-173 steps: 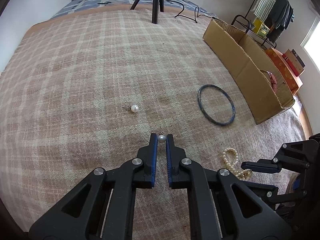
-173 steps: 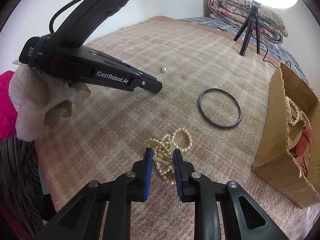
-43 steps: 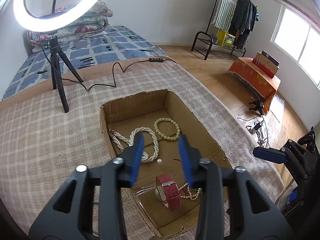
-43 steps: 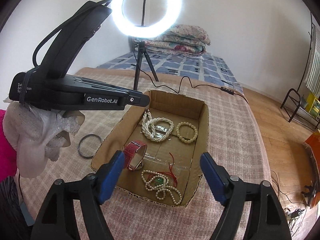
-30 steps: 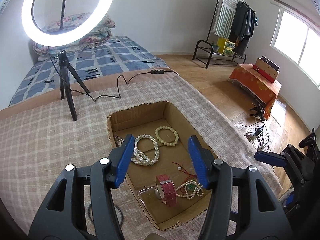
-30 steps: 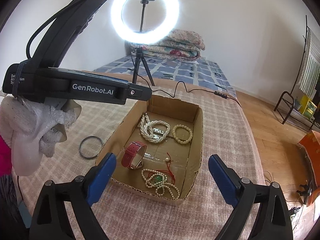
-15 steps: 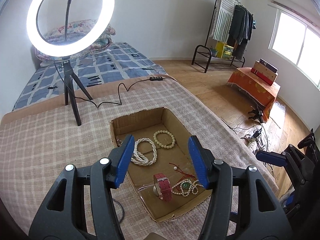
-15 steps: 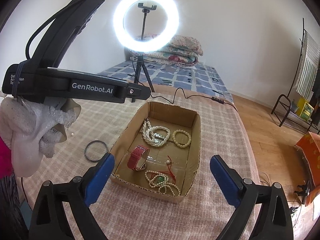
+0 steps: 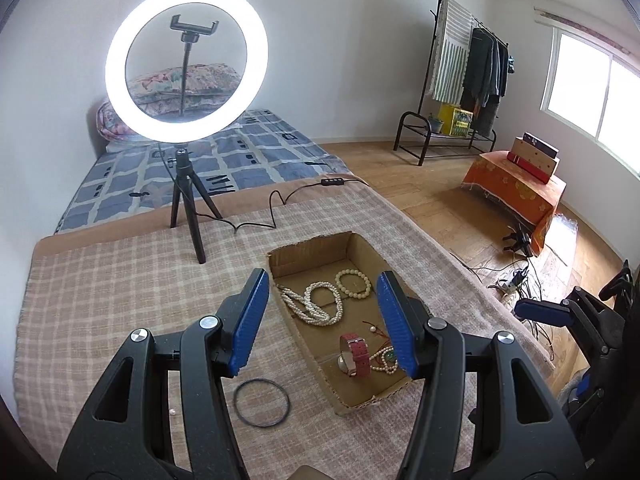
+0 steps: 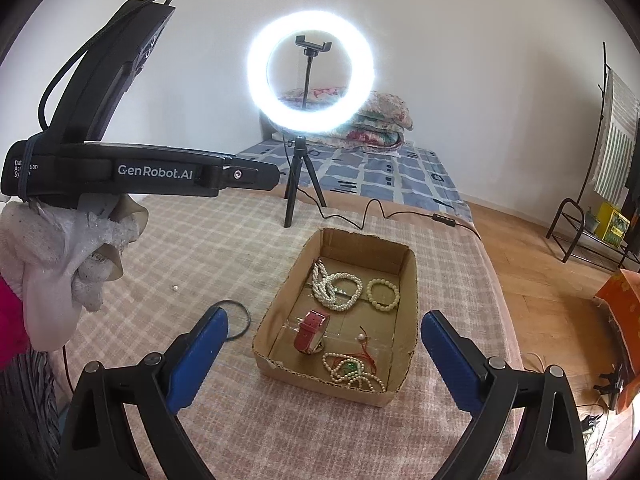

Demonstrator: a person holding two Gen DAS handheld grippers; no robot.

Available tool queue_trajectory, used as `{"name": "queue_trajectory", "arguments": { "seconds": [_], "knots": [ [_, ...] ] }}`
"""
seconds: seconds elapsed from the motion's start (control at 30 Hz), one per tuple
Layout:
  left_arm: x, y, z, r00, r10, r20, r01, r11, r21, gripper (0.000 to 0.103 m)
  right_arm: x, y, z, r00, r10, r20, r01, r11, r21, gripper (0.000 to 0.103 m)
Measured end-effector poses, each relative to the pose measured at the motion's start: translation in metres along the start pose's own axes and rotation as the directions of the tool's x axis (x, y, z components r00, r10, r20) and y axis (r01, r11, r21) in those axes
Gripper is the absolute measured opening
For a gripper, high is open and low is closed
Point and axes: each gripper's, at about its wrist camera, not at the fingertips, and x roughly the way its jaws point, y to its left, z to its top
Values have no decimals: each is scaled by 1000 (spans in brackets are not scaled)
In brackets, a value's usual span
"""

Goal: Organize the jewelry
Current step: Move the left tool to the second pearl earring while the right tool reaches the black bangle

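An open cardboard box (image 9: 316, 256) (image 10: 360, 246) lies on the checked blanket. Inside are a white pearl necklace (image 9: 316, 308) (image 10: 334, 286), a cream bead bracelet (image 9: 354, 280) (image 10: 383, 294), a red watch (image 9: 354, 354) (image 10: 310, 332), a pearl string with a green stone (image 10: 352, 372) and one loose pearl (image 9: 374, 328). On the blanket left of the box lie a dark bangle (image 9: 261, 402) (image 10: 240, 320) and a small pearl (image 9: 173, 412) (image 10: 175, 288). My left gripper (image 9: 322, 280) (image 10: 260, 178) hangs open and empty above the box. My right gripper (image 10: 324, 318) (image 9: 540, 312) is wide open and empty.
A lit ring light on a tripod (image 9: 186, 216) (image 10: 300, 184) stands behind the box, its cable (image 9: 276, 216) trailing across the blanket. The bed edge drops to a wooden floor (image 9: 460, 208) on the right. A gloved hand (image 10: 60, 264) holds the left gripper.
Both grippers have risen and drawn back from the box, which now looks smaller. The bangle and the small pearl have come into the left wrist view. Both stay open.
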Motion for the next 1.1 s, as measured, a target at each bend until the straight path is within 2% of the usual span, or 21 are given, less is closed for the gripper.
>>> {"name": "queue_trajectory", "arguments": {
  "seconds": [0.3, 0.4, 0.6, 0.73, 0.83, 1.0, 1.1],
  "knots": [
    [-29, 65, -32, 997, 75, -32, -76, 997, -26, 57, 5, 31, 5, 995, 94, -12, -94, 995, 19, 94],
    [-31, 89, -45, 993, 99, -60, -102, 993, -51, 57, 14, 42, 4, 991, 129, -30, -128, 992, 16, 87],
    [-29, 134, -72, 985, 112, -127, -129, 984, -126, 57, 45, 65, 1, 972, 213, -100, -213, 977, 5, 63],
    [-21, 155, -89, 979, 102, -174, -132, 976, -173, 57, 67, 80, -5, 956, 254, -148, -257, 966, -3, 53],
    [-10, 166, -101, 972, 85, -220, -132, 968, -212, 42, 85, 92, -9, 943, 276, -184, -283, 959, -10, 46],
    [10, 171, -123, 956, 43, -291, -122, 957, -261, 41, 110, 109, -15, 924, 295, -242, -315, 948, -48, 45],
    [25, 172, -137, 939, 9, -343, -113, 952, -286, 41, 123, 114, -18, 914, 303, -269, -330, 942, -59, 42]
  ]
}}
